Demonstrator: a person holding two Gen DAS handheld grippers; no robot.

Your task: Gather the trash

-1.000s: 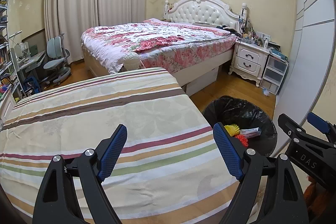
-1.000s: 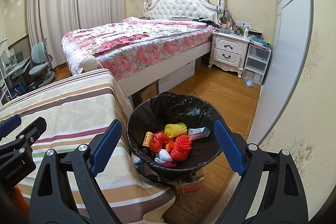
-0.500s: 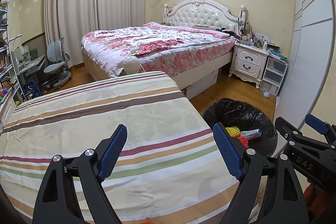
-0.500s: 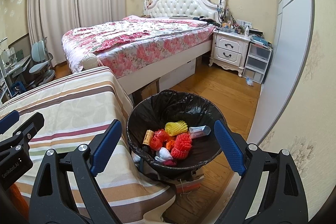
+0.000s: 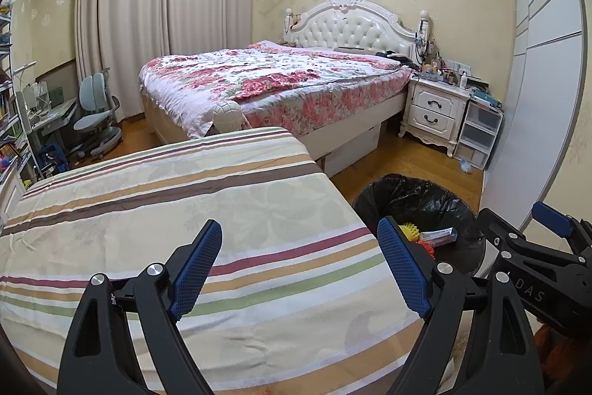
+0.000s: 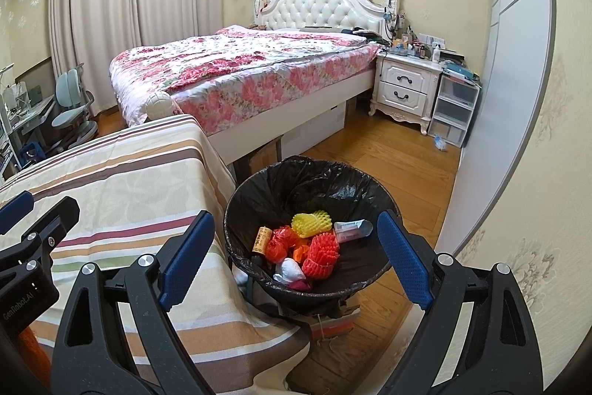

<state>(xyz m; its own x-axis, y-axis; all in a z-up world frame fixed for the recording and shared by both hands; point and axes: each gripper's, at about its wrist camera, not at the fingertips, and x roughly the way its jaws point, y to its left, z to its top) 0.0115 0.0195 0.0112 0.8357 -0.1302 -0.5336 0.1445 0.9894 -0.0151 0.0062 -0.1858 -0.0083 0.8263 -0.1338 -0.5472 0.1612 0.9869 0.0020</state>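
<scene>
Hanging over the striped bench [image 5: 192, 210], the left gripper [image 5: 299, 261] has its jaws wide, and they have just been opening a little more; nothing is between them. Just right of the bench stands the trash bin [image 6: 244, 202] with a black liner. The right gripper [image 6: 296, 247] is above this bin, jaws also wide and empty. Inside the bin lie the collected trash pieces: a yellow foam net [image 6: 310, 224], a red foam net [image 6: 322, 254], a red wrapper [image 6: 278, 243], a small bottle [image 6: 262, 239] and a tube [image 6: 351, 230]. Behind the bin is the flowered bed [image 6: 236, 69].
</scene>
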